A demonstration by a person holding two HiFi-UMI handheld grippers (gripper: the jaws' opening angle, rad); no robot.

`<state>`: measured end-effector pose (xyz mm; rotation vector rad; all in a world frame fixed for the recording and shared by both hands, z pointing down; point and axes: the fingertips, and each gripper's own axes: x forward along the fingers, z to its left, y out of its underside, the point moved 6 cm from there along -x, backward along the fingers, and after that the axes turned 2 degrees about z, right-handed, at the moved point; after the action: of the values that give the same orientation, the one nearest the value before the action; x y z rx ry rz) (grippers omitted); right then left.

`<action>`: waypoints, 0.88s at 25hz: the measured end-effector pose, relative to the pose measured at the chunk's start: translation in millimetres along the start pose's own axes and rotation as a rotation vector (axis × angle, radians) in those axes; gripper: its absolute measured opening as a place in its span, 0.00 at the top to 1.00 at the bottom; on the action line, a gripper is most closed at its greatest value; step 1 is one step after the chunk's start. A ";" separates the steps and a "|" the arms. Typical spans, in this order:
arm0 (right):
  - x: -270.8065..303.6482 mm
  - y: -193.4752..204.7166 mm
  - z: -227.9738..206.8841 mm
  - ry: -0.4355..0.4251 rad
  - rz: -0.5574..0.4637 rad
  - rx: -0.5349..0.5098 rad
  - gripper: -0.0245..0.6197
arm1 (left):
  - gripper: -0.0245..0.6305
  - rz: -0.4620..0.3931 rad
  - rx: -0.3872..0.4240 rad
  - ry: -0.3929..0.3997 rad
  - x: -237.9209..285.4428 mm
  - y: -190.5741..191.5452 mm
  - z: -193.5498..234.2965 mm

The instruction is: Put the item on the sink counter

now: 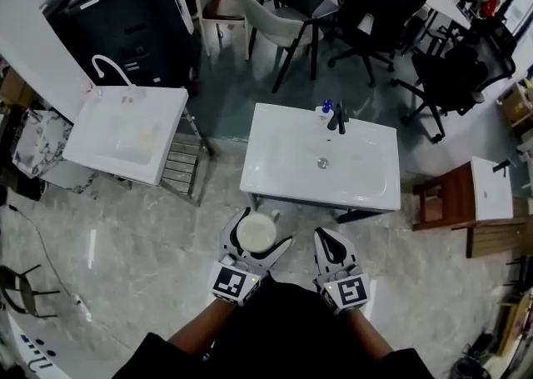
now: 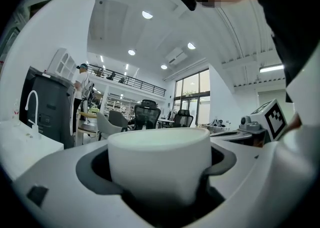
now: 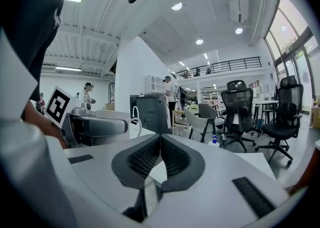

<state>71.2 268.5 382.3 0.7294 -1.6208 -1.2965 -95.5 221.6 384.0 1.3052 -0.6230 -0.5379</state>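
Holding a white cup (image 2: 159,167), the left gripper (image 1: 259,232) faces the sink counter (image 1: 275,177); right gripper (image 1: 331,240) closed.

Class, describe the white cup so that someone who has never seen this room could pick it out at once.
Find the white rectangular sink counter with the black tap in mid-floor. Just before its near edge two claws are held out. The round white ceramic cup sits gripped in the left claw; the right claw beside it is shut and empty.

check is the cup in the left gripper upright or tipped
Upright: the cup shows its rim level on top, and the left gripper clasps its sides.
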 end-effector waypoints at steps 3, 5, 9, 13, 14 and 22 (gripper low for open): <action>35.2 -6.3 3.6 0.008 0.021 0.009 0.91 | 0.26 -0.006 -0.006 0.009 2.8 -3.2 31.0; 56.6 -9.9 6.1 0.016 0.025 0.009 0.91 | 0.26 -0.004 -0.010 0.018 6.5 -2.3 51.2; 82.5 -7.9 18.5 0.038 0.035 0.024 0.91 | 0.26 0.017 -0.011 0.044 12.1 7.2 83.8; 95.4 -3.9 28.2 0.025 0.083 0.006 0.91 | 0.26 -0.005 -0.013 0.033 16.4 7.2 103.6; 97.5 -2.8 28.2 0.023 0.083 0.006 0.91 | 0.26 -0.004 -0.010 0.031 17.0 7.8 105.7; 112.5 -0.8 3.6 0.042 0.046 0.035 0.91 | 0.26 0.000 -0.013 0.014 43.2 15.1 115.9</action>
<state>21.3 172.6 413.4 0.7314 -1.6215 -1.2149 -144.0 112.9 420.8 1.2953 -0.6069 -0.5312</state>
